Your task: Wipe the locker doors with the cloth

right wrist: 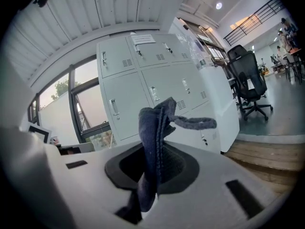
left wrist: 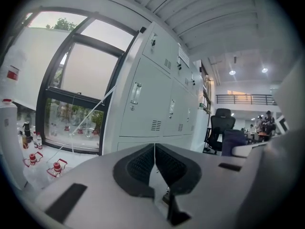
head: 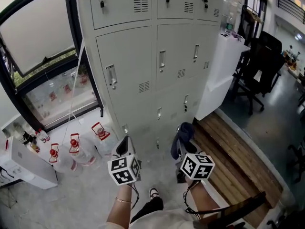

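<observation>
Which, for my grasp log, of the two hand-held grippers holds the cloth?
The right hand-held gripper: its jaws are shut on the dark blue cloth, while the left hand-held gripper is shut with nothing between its jaws.

Two grippers (head: 125, 147) (head: 183, 149), one cloth (head: 183, 133), three big red-handled jugs (head: 74, 143).

We record: cloth (right wrist: 153, 137), dark blue; locker doors (head: 128, 75), pale grey; 2 marker cubes (head: 124, 170), black-and-white squares; bottle handles (head: 75, 141), red; floorboards (head: 233, 156), brown; chair (head: 262, 56), black.
</observation>
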### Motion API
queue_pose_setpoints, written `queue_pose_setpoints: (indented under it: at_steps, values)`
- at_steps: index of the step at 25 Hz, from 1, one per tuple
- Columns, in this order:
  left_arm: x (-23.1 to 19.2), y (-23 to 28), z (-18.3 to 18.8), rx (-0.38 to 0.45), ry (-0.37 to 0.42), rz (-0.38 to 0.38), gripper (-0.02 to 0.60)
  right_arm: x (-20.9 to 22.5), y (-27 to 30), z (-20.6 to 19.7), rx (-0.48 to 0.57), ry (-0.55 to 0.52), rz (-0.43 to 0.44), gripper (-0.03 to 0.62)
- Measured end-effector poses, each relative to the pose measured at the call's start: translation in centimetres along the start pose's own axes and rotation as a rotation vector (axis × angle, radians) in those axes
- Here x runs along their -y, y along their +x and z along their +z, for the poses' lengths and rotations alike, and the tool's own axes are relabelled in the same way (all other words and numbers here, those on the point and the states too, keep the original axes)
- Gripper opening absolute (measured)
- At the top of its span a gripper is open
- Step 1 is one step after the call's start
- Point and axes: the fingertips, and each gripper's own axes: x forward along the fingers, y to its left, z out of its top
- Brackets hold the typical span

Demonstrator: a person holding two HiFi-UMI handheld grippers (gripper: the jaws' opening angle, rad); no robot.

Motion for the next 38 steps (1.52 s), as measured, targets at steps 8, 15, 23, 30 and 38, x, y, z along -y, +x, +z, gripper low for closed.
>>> queue_pose_setpoints:
  at_steps: [8, 15, 23, 30, 38]
  values:
    - [0.2, 11.8, 2.3, 0.001, -0.018, -0.006, 0.011, 2.2, 10.6, 5.6, 0.012, -0.085, 0.03, 0.043]
    - [-0.9, 17.9, 2.1, -0.009, -0.052, 0.03, 0.011, 4.1, 17.2, 7.3, -0.017, -0.134, 0.027, 0.043]
    - [-2.4, 20.9, -0.4, -0.042, -0.074, 0.174, 0.011, 5.4, 23.7, 6.7, -0.058, -0.161, 0.141, 0.042]
    - [-3.3, 20.1, -1.8, -0.027, -0.145, 0.384, 0.011, 5.0, 27.2, 5.8, -0.091, -0.3, 0.3, 0.043]
    - [-7.0, 15.6, -4.0, -0.029, -0.168, 0.549, 0.011, 1.7, 28.5, 1.8, -0.154, -0.297, 0.428, 0.043]
